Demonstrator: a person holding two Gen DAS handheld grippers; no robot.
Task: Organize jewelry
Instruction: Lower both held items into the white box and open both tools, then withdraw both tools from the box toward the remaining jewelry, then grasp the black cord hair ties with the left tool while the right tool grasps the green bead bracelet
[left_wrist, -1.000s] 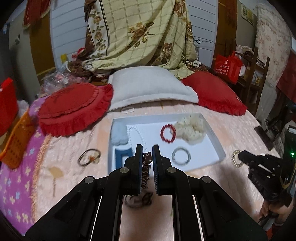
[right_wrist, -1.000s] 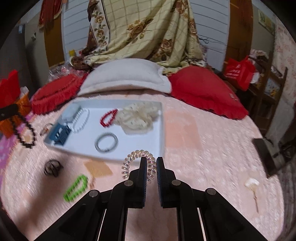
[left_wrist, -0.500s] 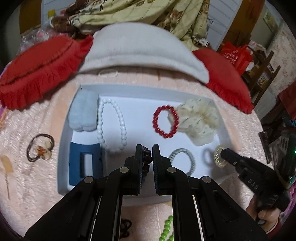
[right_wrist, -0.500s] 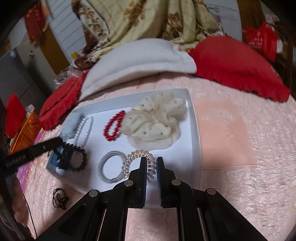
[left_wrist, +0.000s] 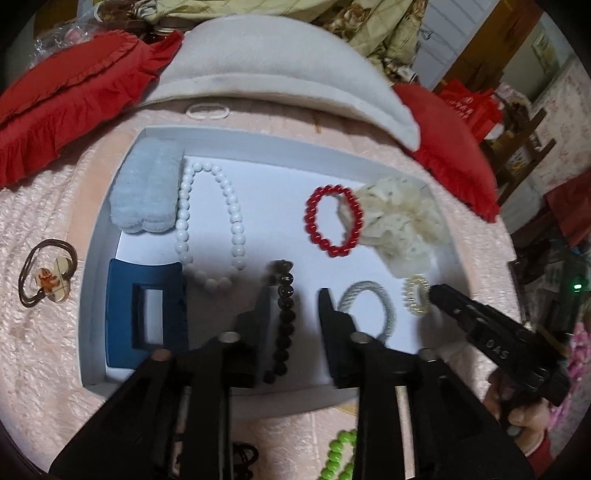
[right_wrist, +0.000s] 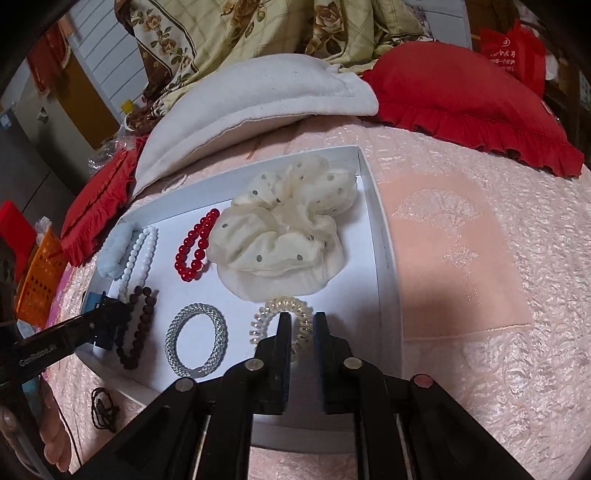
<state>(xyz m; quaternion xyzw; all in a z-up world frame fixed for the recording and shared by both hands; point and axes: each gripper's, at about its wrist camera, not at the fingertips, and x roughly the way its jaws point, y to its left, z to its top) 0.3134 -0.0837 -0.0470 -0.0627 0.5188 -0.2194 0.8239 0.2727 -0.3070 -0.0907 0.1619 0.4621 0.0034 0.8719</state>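
My left gripper (left_wrist: 293, 295) stands with its fingers spread wide, the dark glossy bead bracelet (left_wrist: 282, 317) lying loose between them on the smooth white tray (left_wrist: 92, 258). My right gripper (right_wrist: 302, 323) has a narrow gap, its fingers straddling the clear coiled hair tie (right_wrist: 282, 319); whether it's pinched looks doubtful. Left of that lies the braided silver band (right_wrist: 195, 339). Beyond sit round red beads (right_wrist: 194, 249) and a gauzy, dotted cream scrunchie (right_wrist: 284, 229).
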